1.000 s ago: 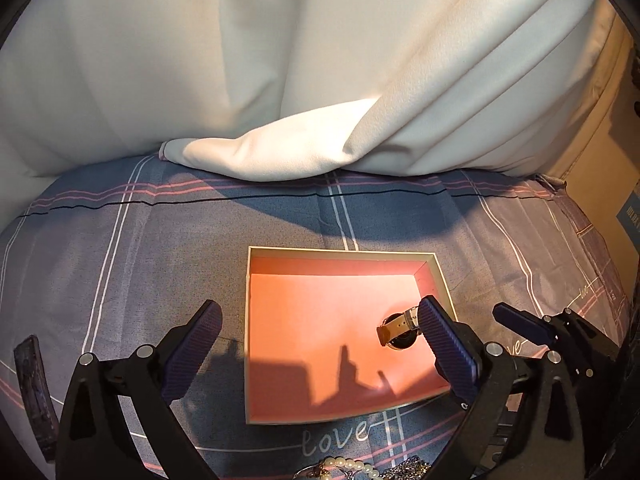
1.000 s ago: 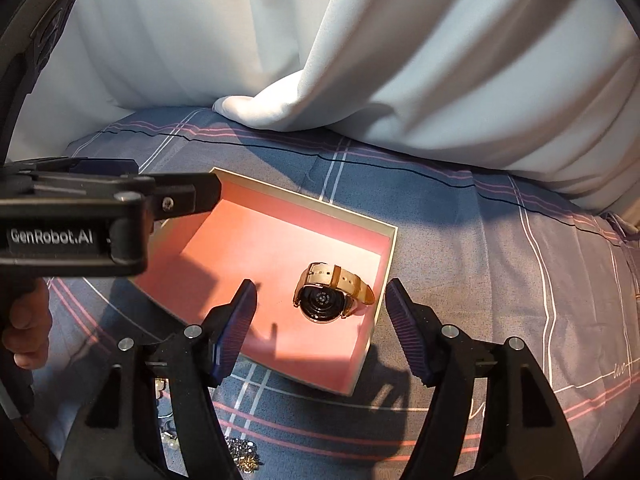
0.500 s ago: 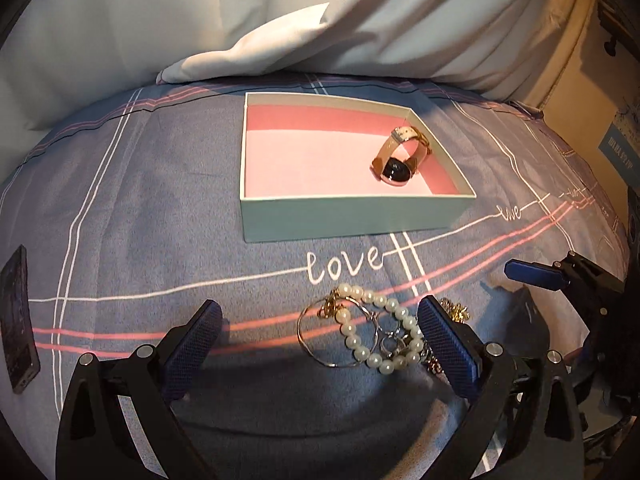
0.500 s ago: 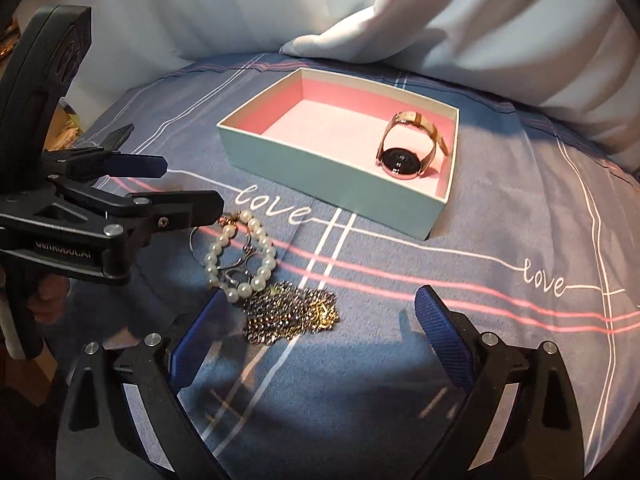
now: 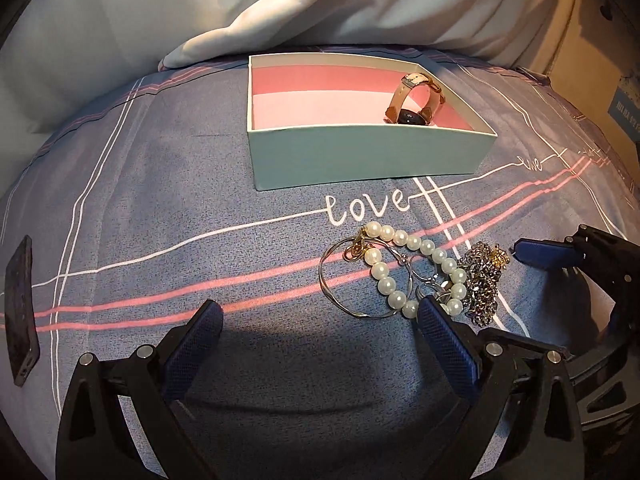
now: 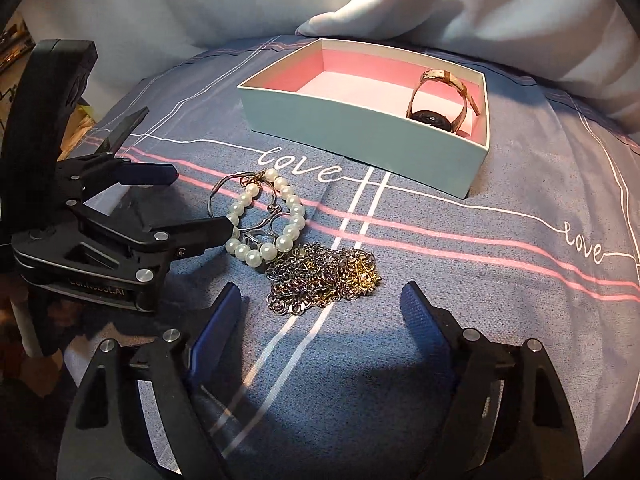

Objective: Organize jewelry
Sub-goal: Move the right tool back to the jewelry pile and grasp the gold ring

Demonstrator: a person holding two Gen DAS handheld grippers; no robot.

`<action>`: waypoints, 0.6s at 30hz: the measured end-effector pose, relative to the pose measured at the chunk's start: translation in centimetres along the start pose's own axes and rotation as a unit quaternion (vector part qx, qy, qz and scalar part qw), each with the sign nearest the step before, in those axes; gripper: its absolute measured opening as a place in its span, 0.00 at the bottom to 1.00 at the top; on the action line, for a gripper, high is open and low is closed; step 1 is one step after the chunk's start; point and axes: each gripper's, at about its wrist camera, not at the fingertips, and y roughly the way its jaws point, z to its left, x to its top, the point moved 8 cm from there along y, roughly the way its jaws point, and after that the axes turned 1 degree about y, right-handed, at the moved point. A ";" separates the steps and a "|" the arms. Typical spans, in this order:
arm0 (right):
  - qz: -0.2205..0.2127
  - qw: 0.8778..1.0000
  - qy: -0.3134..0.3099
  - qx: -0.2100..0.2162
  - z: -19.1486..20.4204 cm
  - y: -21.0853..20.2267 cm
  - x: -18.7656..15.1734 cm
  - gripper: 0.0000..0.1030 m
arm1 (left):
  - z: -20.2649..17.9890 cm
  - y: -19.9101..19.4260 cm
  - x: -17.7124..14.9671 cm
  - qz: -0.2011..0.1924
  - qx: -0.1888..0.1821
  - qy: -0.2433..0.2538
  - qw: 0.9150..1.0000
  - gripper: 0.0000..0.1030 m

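Note:
A teal box (image 5: 360, 156) (image 6: 352, 124) with a pink inside holds a tan-strapped watch (image 5: 412, 100) (image 6: 436, 118). In front of it on the bedspread lie a pearl bracelet (image 5: 384, 276) (image 6: 248, 204), a thin silver hoop (image 5: 324, 280) (image 6: 212, 200) and a heap of silver and gold chain (image 5: 484, 284) (image 6: 320, 276). My left gripper (image 5: 318, 312) (image 6: 200, 200) is open, its right fingertip beside the pearls and touching nothing. My right gripper (image 6: 322, 292) is closing with the chain heap just ahead of its tips, pads clear of it. One of its fingers (image 5: 540, 251) shows in the left wrist view.
A dark phone (image 5: 20, 312) lies at the bedspread's left edge. White cloth (image 5: 260, 28) hangs behind the box. A cardboard carton (image 5: 600, 60) stands at the right. The blue-grey bedspread (image 6: 520, 280) runs on to the right of the chain.
Both grippers have come down and back from over the box to the jewellery in front of it. The right gripper's jaws stand a little narrower than half a second ago.

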 end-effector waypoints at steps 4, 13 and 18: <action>0.002 1.000 -0.006 -0.006 0.0 0.3 0.1 0.79 | -0.5 0.6 -0.6 0.016 0.016 0.057 0.998 0.95; 0.002 0.999 -0.037 -0.017 0.1 1.2 0.7 0.79 | -1.1 1.9 1.1 0.008 0.003 0.065 0.998 0.83; 0.003 0.999 -0.035 -0.017 0.0 1.0 1.1 0.41 | -1.5 1.6 1.8 -0.001 -0.005 0.070 0.998 0.57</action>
